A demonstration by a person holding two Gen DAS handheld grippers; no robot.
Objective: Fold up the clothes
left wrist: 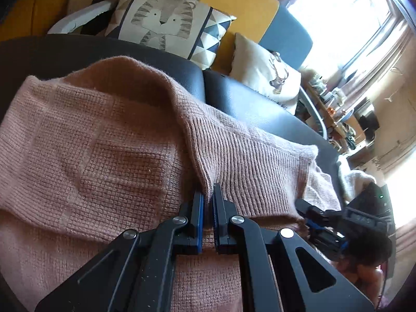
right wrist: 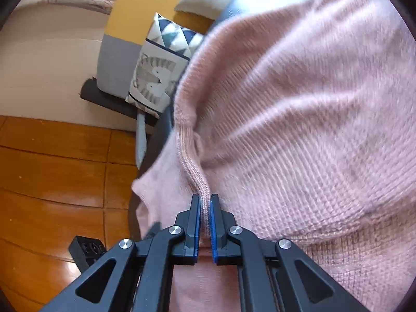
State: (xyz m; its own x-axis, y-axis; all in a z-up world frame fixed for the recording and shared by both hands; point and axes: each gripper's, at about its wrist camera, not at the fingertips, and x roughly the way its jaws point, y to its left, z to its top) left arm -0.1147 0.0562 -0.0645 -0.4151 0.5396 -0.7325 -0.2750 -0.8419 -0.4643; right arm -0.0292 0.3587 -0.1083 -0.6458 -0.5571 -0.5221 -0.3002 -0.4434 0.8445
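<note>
A pink knitted sweater (left wrist: pixel 109 140) lies spread over a black leather sofa seat (left wrist: pixel 247 104). My left gripper (left wrist: pixel 208 195) is shut on a ribbed edge of the sweater, which is folded over the flat body. The right gripper shows at the right of that view (left wrist: pixel 312 215), also at the sweater's edge. In the right wrist view the right gripper (right wrist: pixel 205 200) is shut on the sweater's ribbed hem (right wrist: pixel 192 166), and the sweater (right wrist: pixel 312 117) is lifted and bunched in front of it.
A tiger-print cushion (left wrist: pixel 166 23) and a deer-print cushion (left wrist: pixel 267 75) lean at the sofa's back. A cluttered table (left wrist: pixel 335 109) stands by a bright window. Wooden floor (right wrist: pixel 52 182) lies left of the sofa, with a black device (right wrist: pixel 85 252) low down.
</note>
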